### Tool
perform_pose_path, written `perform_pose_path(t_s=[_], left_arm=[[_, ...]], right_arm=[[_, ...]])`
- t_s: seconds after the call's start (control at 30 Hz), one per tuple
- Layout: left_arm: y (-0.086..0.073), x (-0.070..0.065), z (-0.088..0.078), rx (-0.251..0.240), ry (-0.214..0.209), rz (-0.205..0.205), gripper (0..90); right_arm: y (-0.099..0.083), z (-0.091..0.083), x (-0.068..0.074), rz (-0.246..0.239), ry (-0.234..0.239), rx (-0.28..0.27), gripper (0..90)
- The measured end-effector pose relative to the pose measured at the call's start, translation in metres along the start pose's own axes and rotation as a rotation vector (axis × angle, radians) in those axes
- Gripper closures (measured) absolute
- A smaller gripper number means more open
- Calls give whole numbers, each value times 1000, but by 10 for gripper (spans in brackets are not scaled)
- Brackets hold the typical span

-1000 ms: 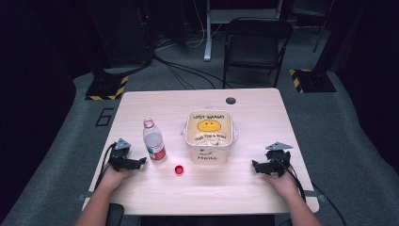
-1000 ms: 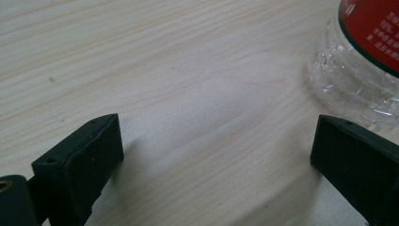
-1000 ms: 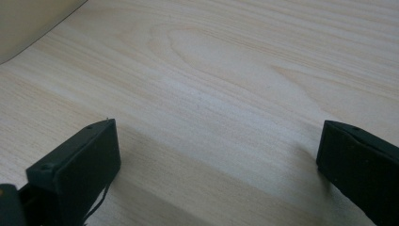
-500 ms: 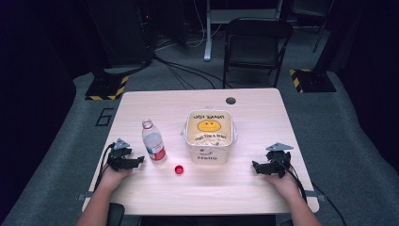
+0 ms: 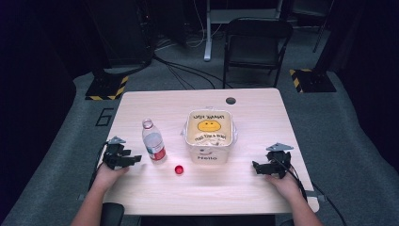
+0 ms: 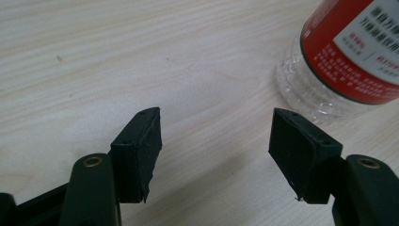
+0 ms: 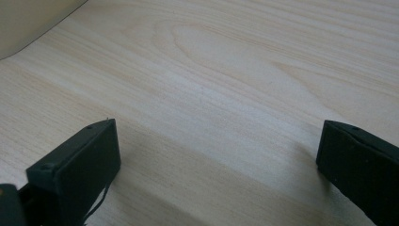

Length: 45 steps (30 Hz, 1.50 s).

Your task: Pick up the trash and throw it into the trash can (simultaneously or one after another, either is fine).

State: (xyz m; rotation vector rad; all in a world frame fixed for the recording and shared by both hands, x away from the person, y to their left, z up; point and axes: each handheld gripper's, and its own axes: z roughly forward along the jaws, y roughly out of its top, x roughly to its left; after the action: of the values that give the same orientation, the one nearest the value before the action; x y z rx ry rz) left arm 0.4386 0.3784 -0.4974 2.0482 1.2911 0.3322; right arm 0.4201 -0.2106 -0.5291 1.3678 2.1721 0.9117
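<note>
High view looks forward and down over the table (image 5: 244, 188). Both gripper views sit close above it; left shares the bottle (image 6: 348, 56).

1. Bare table (image 5: 141, 193) lies between the left gripper (image 5: 135, 159) and the bottle (image 5: 153, 147), which stands just beside its jaws.
2. The red cap (image 5: 179, 169) sits apart from both the bottle and the bin (image 5: 209, 155), with open lanes on either side.
3. An open stretch of tabletop separates the right gripper (image 5: 255, 166) from the bin, seemingly unobstructed.
</note>
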Motion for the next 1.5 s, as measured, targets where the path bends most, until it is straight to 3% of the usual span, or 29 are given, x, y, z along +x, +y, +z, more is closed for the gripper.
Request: perform_pose_path(t_s=[0.07,0.13,0.43,1.2,1.5], left_arm=[[3,-1,-4,-23,-1,-2,334],[4,-1,-9,-20,2,22,311],[12,-8,-21,-71,-49,62,302],[34,-23,-50,-130,-85,93,231],[42,-32,-61,-156,-117,118,208]], right_arm=[[0,0,0,0,0,0,0],[0,0,0,1,-3,-1,0],[0,0,0,3,-3,-1,0],[-1,-1,0,3,-3,-1,0],[-1,-1,0,2,-2,-2,0]])
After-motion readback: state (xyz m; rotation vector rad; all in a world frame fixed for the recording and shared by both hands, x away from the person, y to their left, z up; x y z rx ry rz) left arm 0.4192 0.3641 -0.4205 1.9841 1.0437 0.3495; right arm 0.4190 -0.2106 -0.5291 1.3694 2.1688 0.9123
